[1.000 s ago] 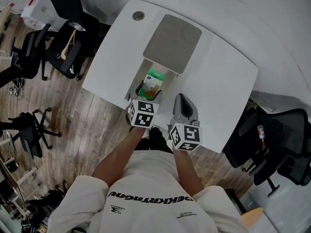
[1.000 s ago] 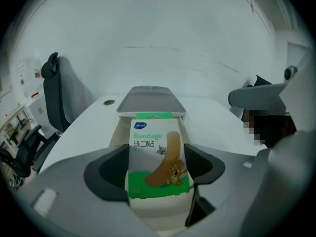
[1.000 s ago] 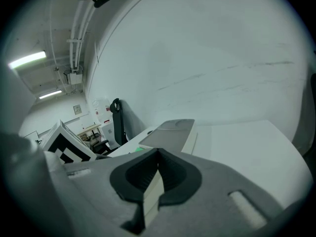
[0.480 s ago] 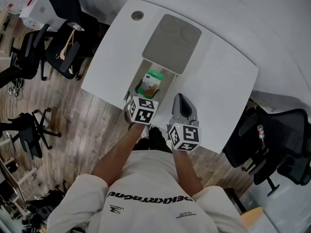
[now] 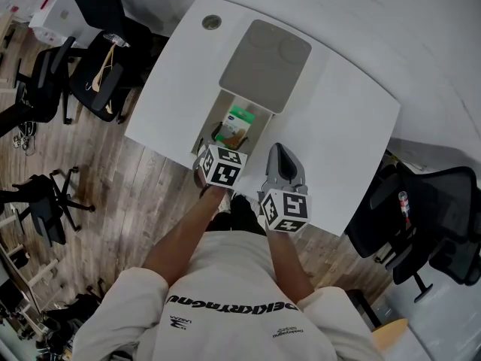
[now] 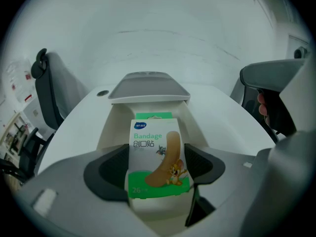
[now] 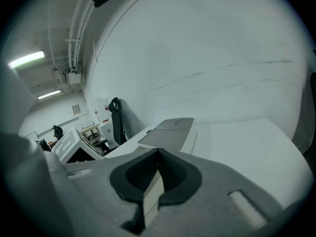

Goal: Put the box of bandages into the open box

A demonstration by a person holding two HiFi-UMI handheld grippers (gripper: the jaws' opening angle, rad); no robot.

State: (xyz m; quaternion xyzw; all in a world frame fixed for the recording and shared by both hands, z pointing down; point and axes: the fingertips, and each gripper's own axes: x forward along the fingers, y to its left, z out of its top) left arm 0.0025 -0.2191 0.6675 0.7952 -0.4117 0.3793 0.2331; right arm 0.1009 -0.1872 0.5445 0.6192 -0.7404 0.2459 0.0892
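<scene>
The green-and-white box of bandages (image 5: pixel 235 125) (image 6: pixel 157 157) is upright between the pads of my left gripper (image 5: pixel 228 138) (image 6: pixel 157 171), which is shut on its two sides. It hangs in the mouth of the open white box (image 5: pixel 213 120) (image 6: pixel 112 127), whose grey lid (image 5: pixel 265 65) (image 6: pixel 148 87) is folded back on the far side. My right gripper (image 5: pixel 279 155) (image 7: pixel 157 168) rests just to the right of the open box near the table's front edge, jaws shut with nothing between them.
The white table (image 5: pixel 346 119) has a round cable port (image 5: pixel 210 21) at its far left corner. Black office chairs (image 5: pixel 52 81) stand on the wooden floor at the left, another chair (image 5: pixel 428 216) at the right.
My left gripper has sunk a little with the box of bandages, deeper toward the open box. The right gripper has kept still.
</scene>
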